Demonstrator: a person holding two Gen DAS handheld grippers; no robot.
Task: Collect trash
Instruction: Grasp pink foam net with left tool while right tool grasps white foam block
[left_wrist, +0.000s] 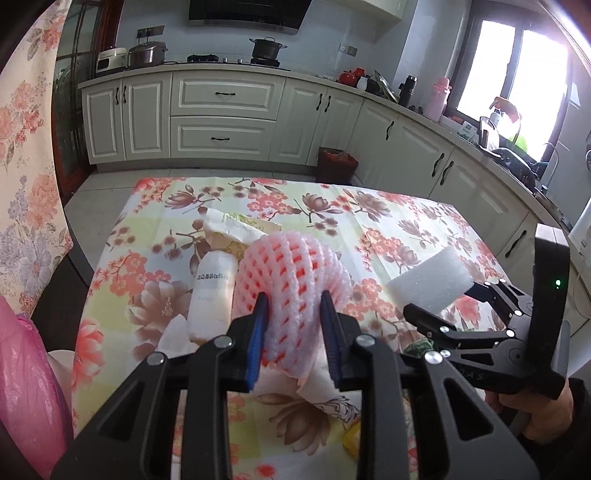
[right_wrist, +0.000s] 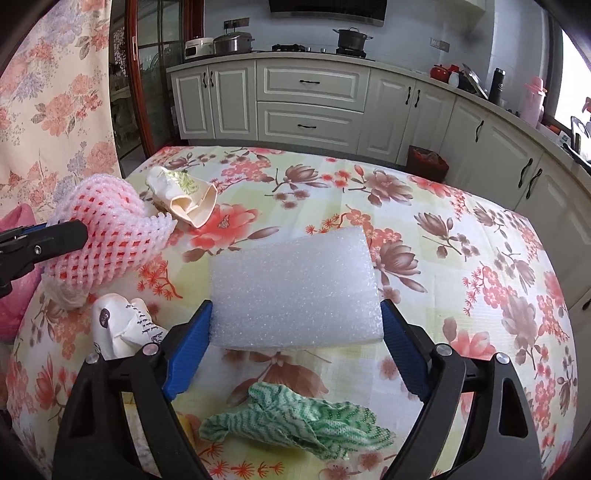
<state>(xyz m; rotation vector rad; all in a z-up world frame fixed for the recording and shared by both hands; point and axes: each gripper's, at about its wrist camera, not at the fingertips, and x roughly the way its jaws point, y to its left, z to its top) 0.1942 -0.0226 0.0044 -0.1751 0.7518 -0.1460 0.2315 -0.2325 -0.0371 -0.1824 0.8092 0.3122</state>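
My left gripper (left_wrist: 293, 317) is shut on a pink foam fruit net (left_wrist: 295, 273) and holds it above the flowered table; the net also shows at the left of the right wrist view (right_wrist: 110, 236). My right gripper (right_wrist: 295, 325) is shut on a white foam block (right_wrist: 295, 288), held above the table; the block shows at the right of the left wrist view (left_wrist: 430, 278). On the table lie a crumpled paper cup (right_wrist: 184, 197), a white wrapper (left_wrist: 212, 295), a crumpled white printed bag (right_wrist: 122, 328) and a green-and-white cloth (right_wrist: 295, 421).
A pink plastic bag (left_wrist: 29, 398) hangs at the table's left side. The flowered tablecloth (right_wrist: 461, 258) covers the table. A red-lined bin (left_wrist: 336, 162) stands on the floor by the white cabinets beyond the table. A flowered curtain (left_wrist: 26, 147) hangs at left.
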